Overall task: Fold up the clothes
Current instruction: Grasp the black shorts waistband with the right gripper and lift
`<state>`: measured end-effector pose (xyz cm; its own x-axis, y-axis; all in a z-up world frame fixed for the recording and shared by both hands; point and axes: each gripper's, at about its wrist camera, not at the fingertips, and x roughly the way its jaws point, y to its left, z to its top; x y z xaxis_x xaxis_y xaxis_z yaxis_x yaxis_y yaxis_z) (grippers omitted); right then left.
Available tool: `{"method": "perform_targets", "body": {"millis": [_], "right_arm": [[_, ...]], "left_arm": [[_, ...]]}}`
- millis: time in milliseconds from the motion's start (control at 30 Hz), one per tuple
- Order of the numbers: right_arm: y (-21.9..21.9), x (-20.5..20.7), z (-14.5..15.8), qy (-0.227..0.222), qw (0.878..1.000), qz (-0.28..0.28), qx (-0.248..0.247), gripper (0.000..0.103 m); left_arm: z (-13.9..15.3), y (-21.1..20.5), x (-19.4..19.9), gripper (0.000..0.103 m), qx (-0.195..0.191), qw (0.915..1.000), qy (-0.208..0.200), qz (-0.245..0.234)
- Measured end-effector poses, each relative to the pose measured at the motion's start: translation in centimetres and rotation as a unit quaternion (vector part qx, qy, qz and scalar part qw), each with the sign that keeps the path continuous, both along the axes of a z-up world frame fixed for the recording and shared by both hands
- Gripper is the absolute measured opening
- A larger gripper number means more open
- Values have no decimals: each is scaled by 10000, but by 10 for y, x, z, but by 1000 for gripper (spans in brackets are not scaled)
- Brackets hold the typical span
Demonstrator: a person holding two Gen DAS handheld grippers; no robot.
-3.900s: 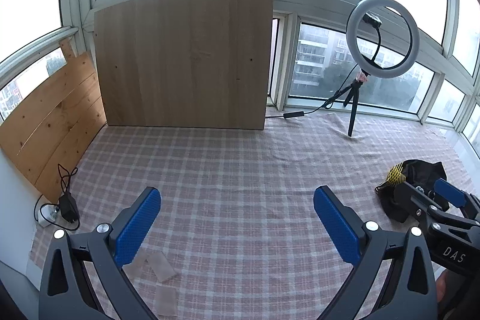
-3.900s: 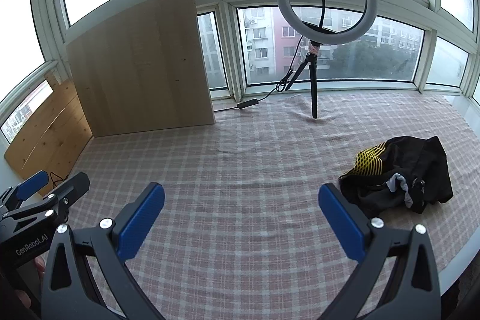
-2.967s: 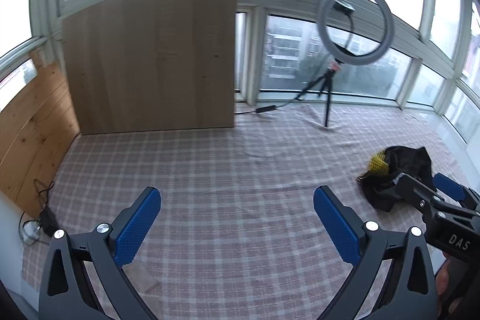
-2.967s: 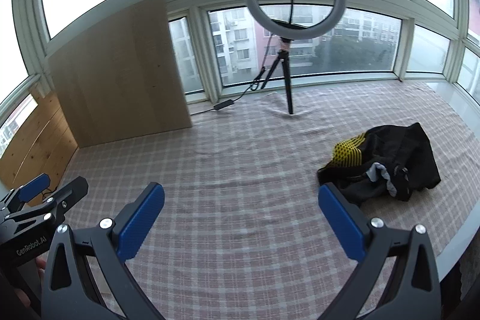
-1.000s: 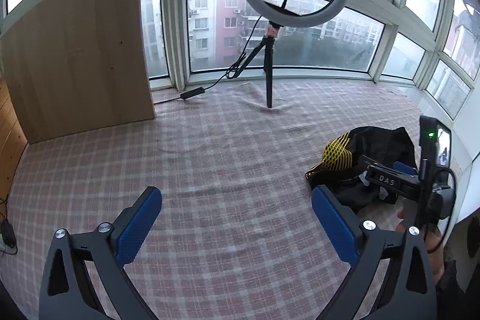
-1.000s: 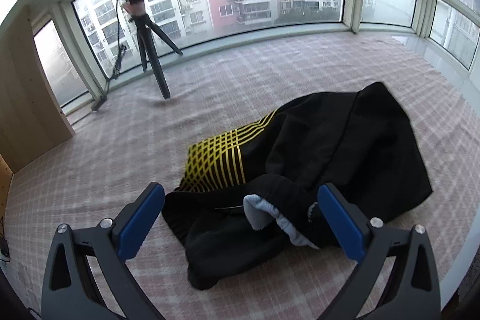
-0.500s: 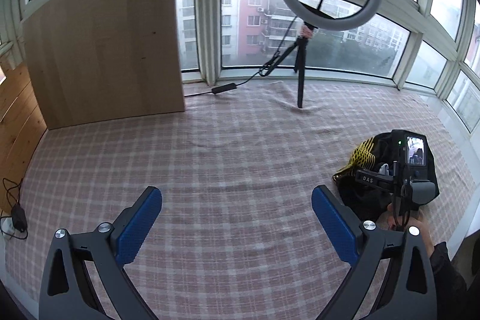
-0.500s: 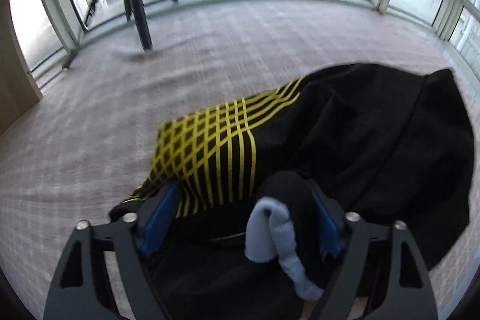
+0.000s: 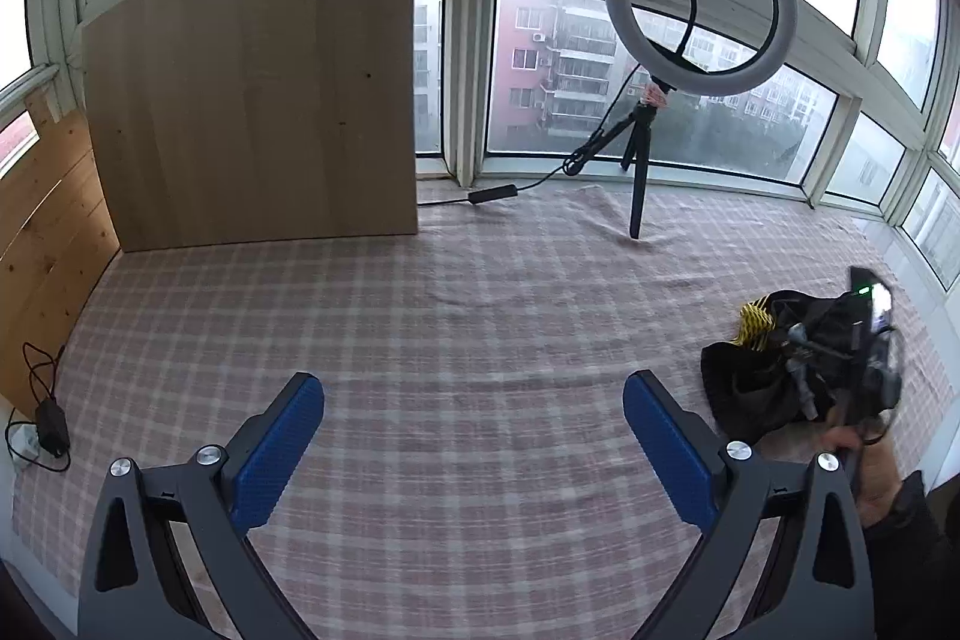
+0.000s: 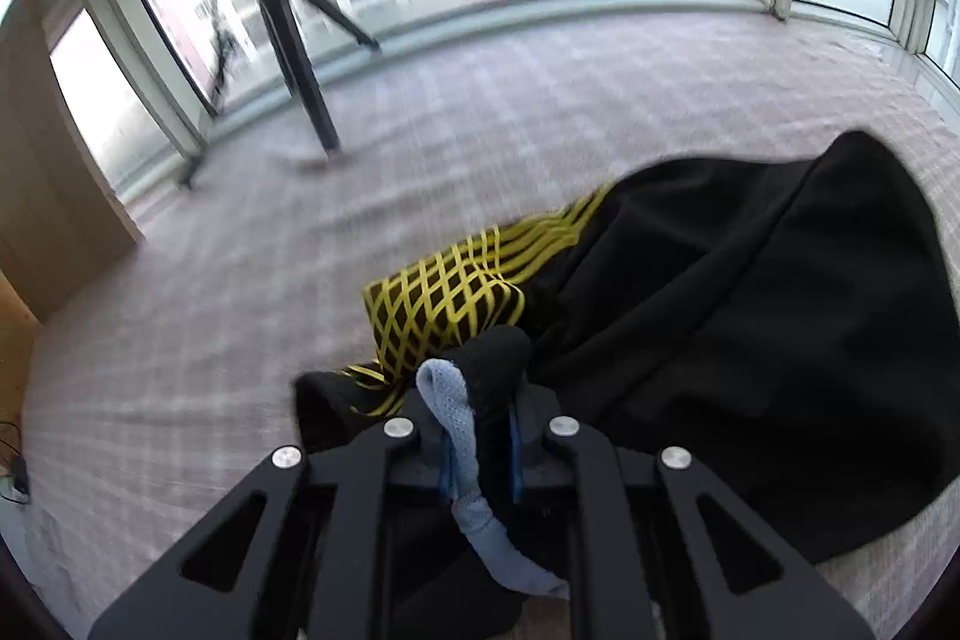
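A crumpled black garment (image 10: 750,316) with a yellow lattice patch (image 10: 444,304) and a grey-blue lining strip (image 10: 456,412) lies on the plaid cloth. My right gripper (image 10: 480,436) is shut on a fold of the garment at the lining. In the left wrist view the garment (image 9: 756,382) lies at the far right with the right gripper (image 9: 804,370) on it. My left gripper (image 9: 474,436) is open and empty above bare plaid cloth (image 9: 450,340), well left of the garment.
A ring light on a tripod (image 9: 696,10) stands at the back by the windows, its cable (image 9: 492,193) trailing left. A wooden board (image 9: 258,100) leans at the back left. A charger and cord (image 9: 45,424) lie at the left edge.
My right gripper has closed on the garment's fold and lifted it slightly. The left gripper's view has swung a little leftward; it stays open.
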<state>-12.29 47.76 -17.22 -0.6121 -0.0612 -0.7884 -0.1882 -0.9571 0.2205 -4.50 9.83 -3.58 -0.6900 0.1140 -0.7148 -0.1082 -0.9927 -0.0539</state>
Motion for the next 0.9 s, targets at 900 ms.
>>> {"method": "perform_targets", "body": {"millis": [900], "right_arm": [[-215, 76, 233, 1814, 9589, 2082, -655, 9]], "left_arm": [[14, -117, 34, 100, 200, 9988, 392, 214]]}}
